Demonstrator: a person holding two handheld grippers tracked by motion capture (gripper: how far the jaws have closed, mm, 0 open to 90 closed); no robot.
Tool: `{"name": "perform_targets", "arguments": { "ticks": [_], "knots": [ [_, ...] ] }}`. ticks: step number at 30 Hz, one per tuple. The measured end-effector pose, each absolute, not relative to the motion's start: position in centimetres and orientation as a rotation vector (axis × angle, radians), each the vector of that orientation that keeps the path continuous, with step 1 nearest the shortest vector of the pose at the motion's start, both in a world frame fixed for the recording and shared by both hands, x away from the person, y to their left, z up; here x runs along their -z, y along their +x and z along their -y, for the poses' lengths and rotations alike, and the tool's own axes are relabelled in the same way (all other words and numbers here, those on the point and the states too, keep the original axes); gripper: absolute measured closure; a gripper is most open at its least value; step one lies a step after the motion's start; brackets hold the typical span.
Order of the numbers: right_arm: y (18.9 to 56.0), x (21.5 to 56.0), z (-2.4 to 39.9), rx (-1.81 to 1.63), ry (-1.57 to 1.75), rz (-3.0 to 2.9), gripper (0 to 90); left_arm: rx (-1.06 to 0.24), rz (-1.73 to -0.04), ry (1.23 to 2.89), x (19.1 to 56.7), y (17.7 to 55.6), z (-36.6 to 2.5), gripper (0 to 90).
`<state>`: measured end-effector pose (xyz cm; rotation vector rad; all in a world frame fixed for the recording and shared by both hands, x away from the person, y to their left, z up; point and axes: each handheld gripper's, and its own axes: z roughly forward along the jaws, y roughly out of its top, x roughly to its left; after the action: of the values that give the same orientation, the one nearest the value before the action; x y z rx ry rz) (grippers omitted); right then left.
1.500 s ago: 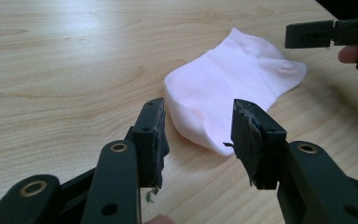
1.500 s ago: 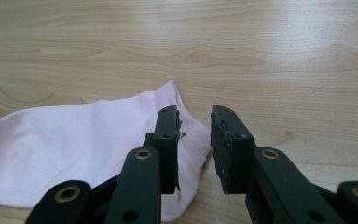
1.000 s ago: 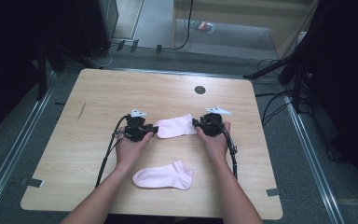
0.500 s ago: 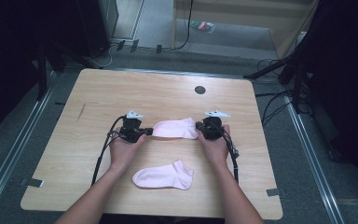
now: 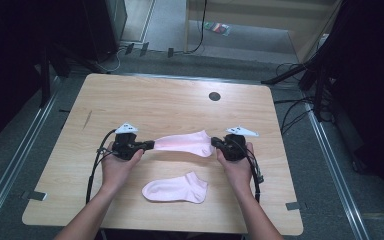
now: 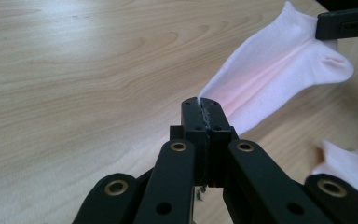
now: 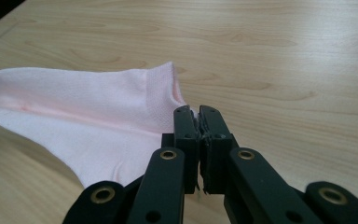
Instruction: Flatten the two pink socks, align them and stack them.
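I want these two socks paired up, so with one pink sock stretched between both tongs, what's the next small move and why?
Probably carry the stretched sock toward you and lower it onto the flat sock. The left tongs and right tongs each pinch one end, holding it taut above the table, with the other sock lying just nearer you.

We see one pale pink ankle sock (image 5: 185,143) stretched taut above the wooden table. A second matching pink sock (image 5: 176,189) lies flat nearer us.
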<state>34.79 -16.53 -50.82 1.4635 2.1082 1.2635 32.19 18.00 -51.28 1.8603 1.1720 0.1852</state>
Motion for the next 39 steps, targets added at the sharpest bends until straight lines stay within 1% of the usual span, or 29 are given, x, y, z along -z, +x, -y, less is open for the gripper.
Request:
{"name": "perform_targets", "arguments": {
  "ticks": [1,4,5,9,10,11,14,15,22,27,32,39],
  "knots": [
    [34.0,50.5,16.5,-1.280,1.470,-2.112,87.7,-0.181,-1.153,1.860,51.0,31.2,-18.3,90.0],
    [33.2,50.2,16.4,-1.298,1.475,-2.112,87.7,-0.189,-1.136,1.856,50.7,30.2,-18.6,90.0],
    [32.4,49.9,16.4,-1.322,1.478,-2.118,87.7,-0.199,-1.122,1.852,50.5,29.1,-18.9,90.0],
    [31.1,49.7,16.3,-1.354,1.468,-2.139,87.7,-0.207,-1.108,1.852,50.4,27.6,-19.7,90.0],
    [30.2,49.6,16.3,-1.360,1.460,-2.149,87.9,-0.228,-1.106,1.863,50.4,27.2,-19.9,90.0],
    [29.7,49.5,16.5,-1.355,1.456,-2.146,88.1,-0.221,-1.103,1.850,50.5,26.3,-20.5,90.0],
    [28.7,49.5,16.8,-1.362,1.469,-2.146,88.2,-0.223,-1.102,1.848,50.6,25.5,-21.0,90.0],
    [27.8,49.6,16.9,-1.351,1.460,-2.154,88.3,-0.209,-1.096,1.847,50.7,25.2,-21.2,90.0],
    [25.8,50.3,17.1,-1.409,1.488,-2.186,88.2,-0.160,-1.049,1.847,50.9,22.6,-20.6,90.0],
    [24.5,51.4,17.0,-1.404,1.510,-2.235,88.1,-0.131,-1.038,1.873,51.5,21.7,-20.5,90.0],
    [24.0,51.8,16.6,-1.387,1.504,-2.271,88.0,-0.119,-1.029,1.925,52.7,20.9,-20.2,90.0],
    [23.5,52.2,16.5,-1.351,1.466,-2.292,87.9,-0.110,-1.021,1.941,53.5,20.4,-20.1,90.0]
  ]
}}
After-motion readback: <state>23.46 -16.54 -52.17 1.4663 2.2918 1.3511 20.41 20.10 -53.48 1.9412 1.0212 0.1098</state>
